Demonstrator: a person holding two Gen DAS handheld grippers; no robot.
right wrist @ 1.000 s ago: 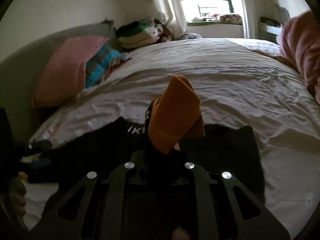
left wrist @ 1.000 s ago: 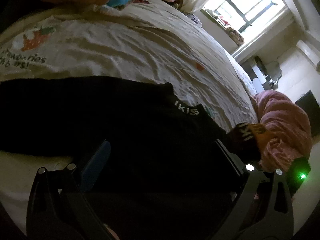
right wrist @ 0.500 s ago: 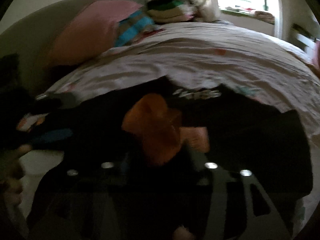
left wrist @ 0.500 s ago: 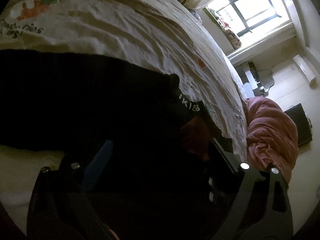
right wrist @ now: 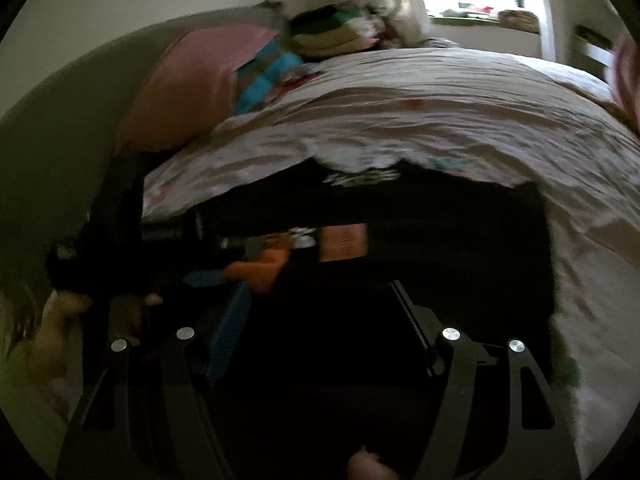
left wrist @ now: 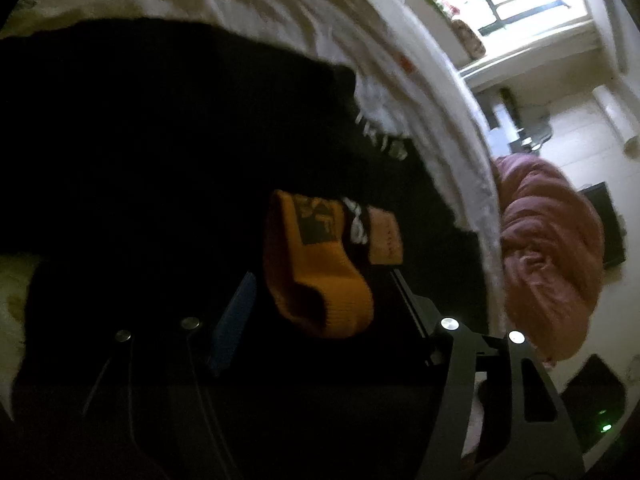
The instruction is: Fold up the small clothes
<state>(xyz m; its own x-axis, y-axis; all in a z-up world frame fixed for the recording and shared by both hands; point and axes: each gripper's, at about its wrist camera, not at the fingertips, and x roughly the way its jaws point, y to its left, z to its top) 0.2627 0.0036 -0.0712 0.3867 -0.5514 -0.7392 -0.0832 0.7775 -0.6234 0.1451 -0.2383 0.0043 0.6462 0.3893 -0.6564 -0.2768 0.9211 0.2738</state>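
Orange knit sock (left wrist: 316,272), folded on itself, lies on the black garment (left wrist: 160,140) spread over the bed (left wrist: 280,12), with its orange-black cuff end toward the pink bundle (left wrist: 548,256) at the bed's edge. We see our left gripper (left wrist: 320,292) low over the sock, its fingers apart and closing, the sock's rounded fold sitting between them, no pad pressing on it as far as we can tell. Our right gripper (right wrist: 320,300) has fingers apart and opening, nothing between them but dark cloth; the sock (right wrist: 264,268) shows blurred just beyond its tips, next to the left gripper. Sock looks light, soft, thick ribbed knit, so it should squash easily and not slip much; it will flop if taken by one layer only. We judge the best hold is across the doubled fold nearest us, pinching both layers together, keeping clear of the black garment underneath so that doesn't lift with it.
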